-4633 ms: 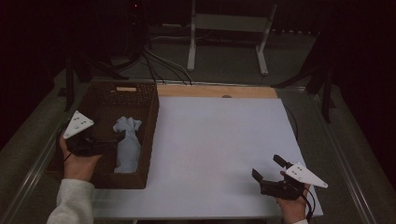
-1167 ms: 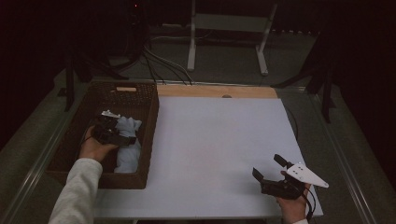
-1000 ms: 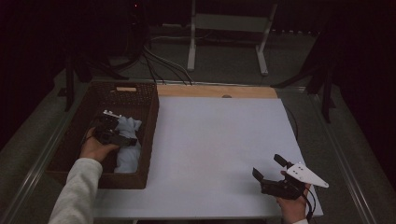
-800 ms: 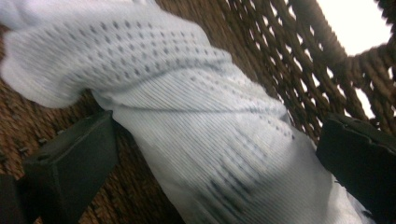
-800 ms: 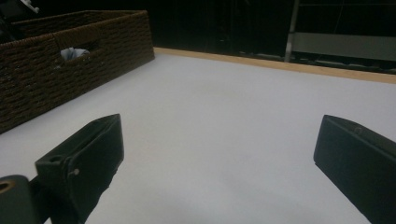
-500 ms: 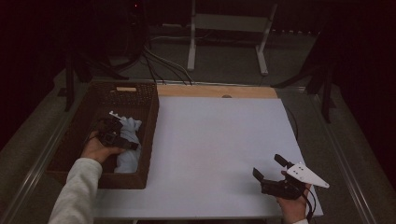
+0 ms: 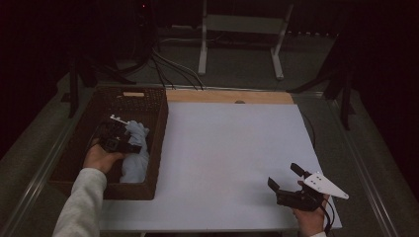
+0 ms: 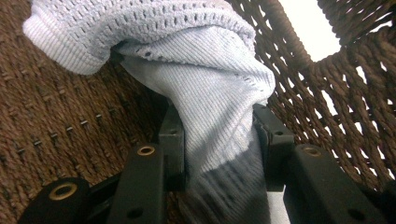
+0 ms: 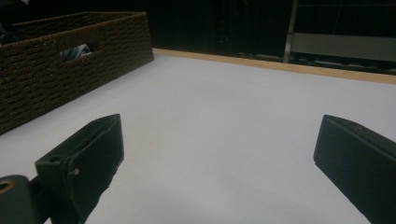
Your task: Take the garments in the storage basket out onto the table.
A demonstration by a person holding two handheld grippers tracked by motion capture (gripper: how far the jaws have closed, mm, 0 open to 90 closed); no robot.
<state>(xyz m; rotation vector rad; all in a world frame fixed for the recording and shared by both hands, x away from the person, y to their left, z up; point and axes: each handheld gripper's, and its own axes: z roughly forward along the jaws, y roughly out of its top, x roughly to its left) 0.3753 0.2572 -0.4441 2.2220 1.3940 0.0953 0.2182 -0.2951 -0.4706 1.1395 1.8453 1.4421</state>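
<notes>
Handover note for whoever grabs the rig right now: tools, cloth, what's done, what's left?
Left tool: inside the wicker basket, jaws have just been closing onto the pale knit cloth, which sits between the pads.
Right tool: open, holding nothing, resting at the near right of the white table.
Done: cloth gripped.
Left: likely lift it out of the basket onto the table.
</notes>
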